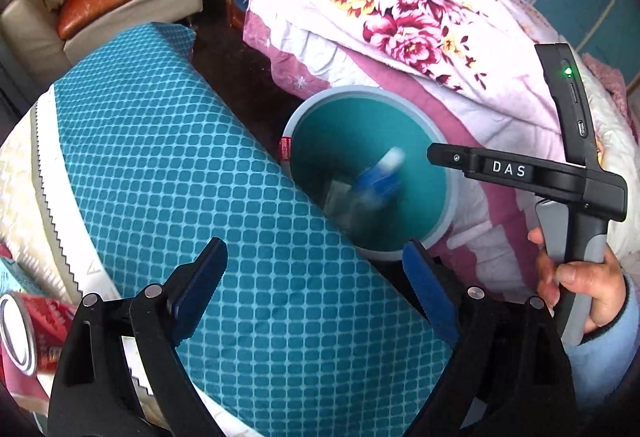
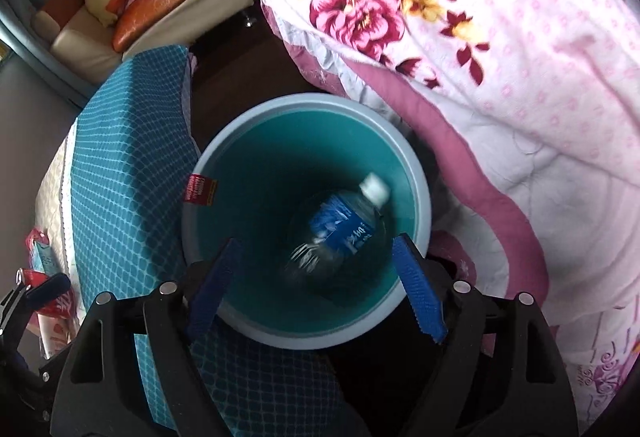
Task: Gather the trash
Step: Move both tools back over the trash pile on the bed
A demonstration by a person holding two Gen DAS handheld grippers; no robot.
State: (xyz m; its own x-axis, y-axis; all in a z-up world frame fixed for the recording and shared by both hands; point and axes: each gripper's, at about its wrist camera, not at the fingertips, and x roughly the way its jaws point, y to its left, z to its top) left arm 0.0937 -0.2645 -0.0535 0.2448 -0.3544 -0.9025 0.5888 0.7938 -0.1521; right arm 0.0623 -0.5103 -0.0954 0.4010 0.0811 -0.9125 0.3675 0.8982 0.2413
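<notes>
A bin [image 2: 416,173] stands on the floor between a cloth-covered counter [image 2: 120,173] on its left and a bed [image 2: 520,117] on its right. A bottle [image 2: 344,225] lies inside it. A sofa [image 2: 100,49] sits behind the counter.

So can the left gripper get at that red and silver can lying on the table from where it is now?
Probably yes. The left gripper is open and empty above the teal checked tablecloth, and the red and silver can lies beside it to the left with nothing in between.
</notes>
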